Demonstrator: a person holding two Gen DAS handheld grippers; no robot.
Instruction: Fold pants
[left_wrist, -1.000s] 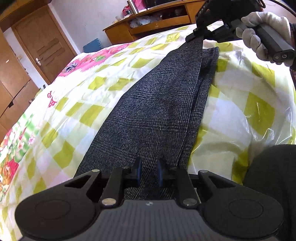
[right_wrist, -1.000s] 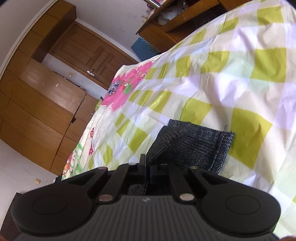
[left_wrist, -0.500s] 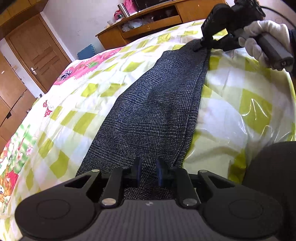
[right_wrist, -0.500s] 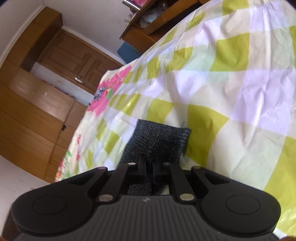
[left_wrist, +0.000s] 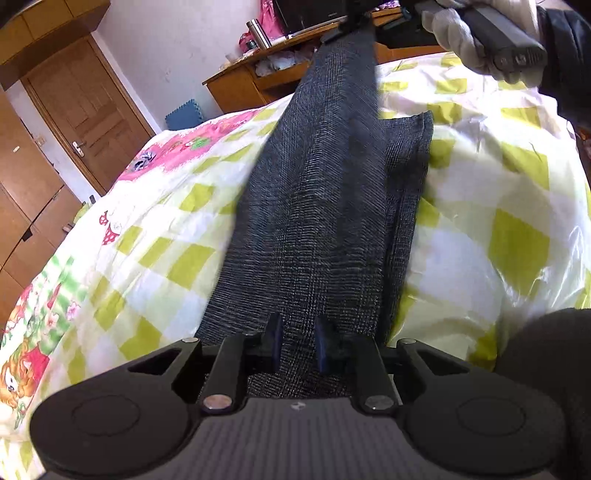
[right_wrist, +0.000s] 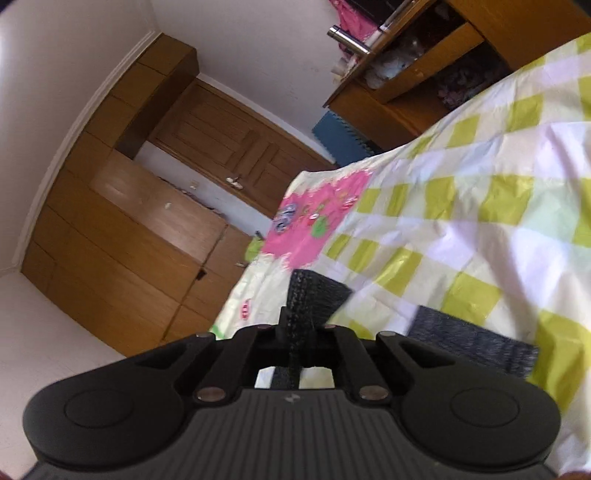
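The pants (left_wrist: 317, 229) are dark gray with a fine check. They lie in a long strip on the bed (left_wrist: 498, 236), which has a sheet of yellow-green and white squares with a pink patch near the door (left_wrist: 92, 122).

The left gripper (left_wrist: 295, 343) is at the near end of the pants. Its jaws are close together, with the cloth pinched between them. The blue pads (left_wrist: 275, 341) press on the cloth from both sides.

The right gripper (right_wrist: 295, 325) is at the far end of the pants, nearer the desk (left_wrist: 258, 77). Its jaws are pressed tight on the end of one pant leg. In the left wrist view that leg goes up off the bed in a tight strip, right to the top edge. A hand (left_wrist: 461, 33) in a white glove holds that gripper's dark handle there. In the right wrist view a bit of the cloth sticks out past the fingers, and a thin fold of it runs down between them.

The other leg lies flat on the bed. Its end (right_wrist: 472, 343) shows just beside the right gripper, on the bed side, and it is not touching the gripper.

A metal bottle (left_wrist: 258, 33) stands on the desk behind the bed. A blue foam mat (left_wrist: 184, 116) leans beside the desk, between it and the door.
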